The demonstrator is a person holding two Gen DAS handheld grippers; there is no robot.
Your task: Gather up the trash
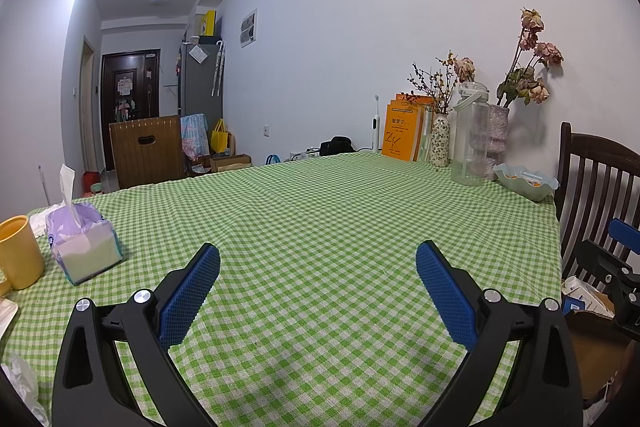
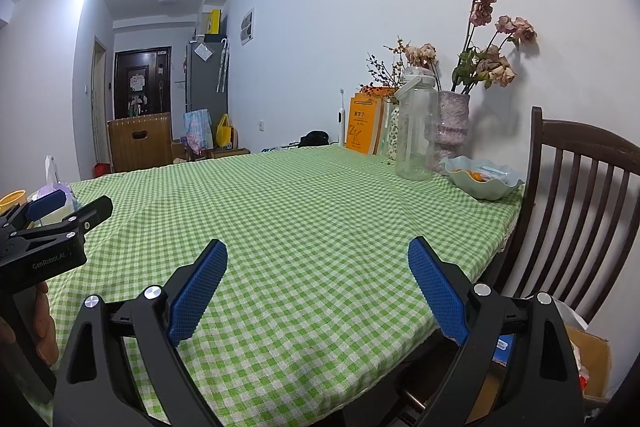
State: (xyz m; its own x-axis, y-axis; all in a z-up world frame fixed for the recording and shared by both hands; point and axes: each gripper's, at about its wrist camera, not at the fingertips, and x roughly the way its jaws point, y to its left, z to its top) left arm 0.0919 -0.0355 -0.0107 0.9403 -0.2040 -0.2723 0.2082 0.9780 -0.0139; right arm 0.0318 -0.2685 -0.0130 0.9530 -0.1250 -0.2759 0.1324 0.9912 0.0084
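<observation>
Yellow cup beside tissue pack; water bottle, bowl near chair.

Crumpled white wrapper — lying at the table's near-left edge (partly cropped).

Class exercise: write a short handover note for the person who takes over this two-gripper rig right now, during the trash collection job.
Left gripper: open, empty, above the green checked tablecloth.
Right gripper: open, empty, near the table's right edge.
Likely trash: crumpled white plastic at the near-left table edge, beside the yellow cup and tissue pack. A cardboard box stands on the floor by the chair, possibly for trash.
Done: nothing visibly collected.
Left: pick up the trash and bin it.
</observation>
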